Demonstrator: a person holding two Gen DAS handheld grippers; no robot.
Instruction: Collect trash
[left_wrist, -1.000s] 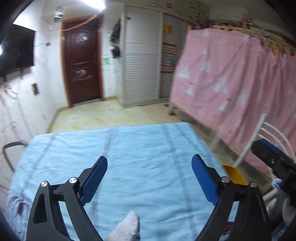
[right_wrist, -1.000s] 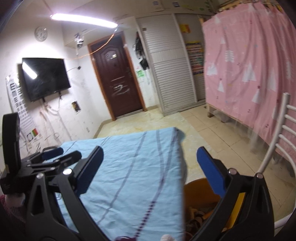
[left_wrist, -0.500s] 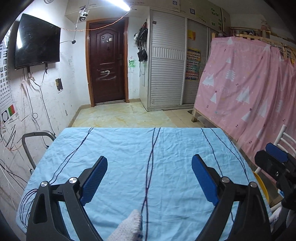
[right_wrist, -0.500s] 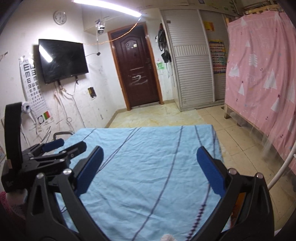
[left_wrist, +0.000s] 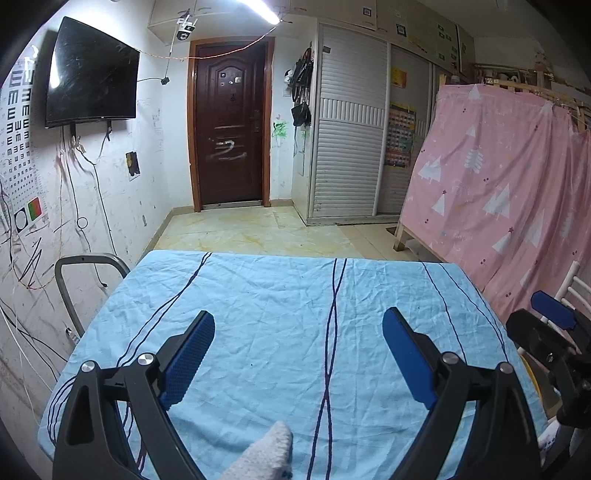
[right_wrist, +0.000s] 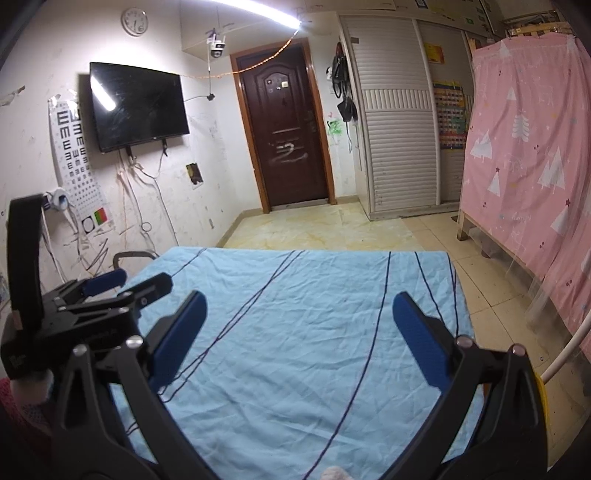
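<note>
White scuffed walls close off the far side of the room, with an eye chart (right_wrist: 75, 147) and a dark television (left_wrist: 90, 74) at the left, a brown door (left_wrist: 231, 125) in the middle, then slatted wardrobe doors (left_wrist: 351, 147) and a pink curtain (left_wrist: 509, 199) at the right. Nearer, a counter under a blue striped cloth (left_wrist: 280, 317) fills the foreground. At its left the left claw (left_wrist: 297, 363) hangs over the cloth with its jaws spread wide and nothing between them. To the right the right claw (right_wrist: 297, 338) is likewise wide apart and empty, raised above the cloth. No trash shows anywhere on the cloth in either view; a sliver of a yellow bin (right_wrist: 541, 387) peeks out past the counter's right edge, beside a white chair frame (right_wrist: 569, 345), and what it holds cannot be seen. The likely slip from here, as I judge it, is reaching down at bare cloth: a claw closing there would pinch the wrinkled fabric and drag it. Swinging right toward the bin could also knock the chair frame, since the two sit close together.
</note>
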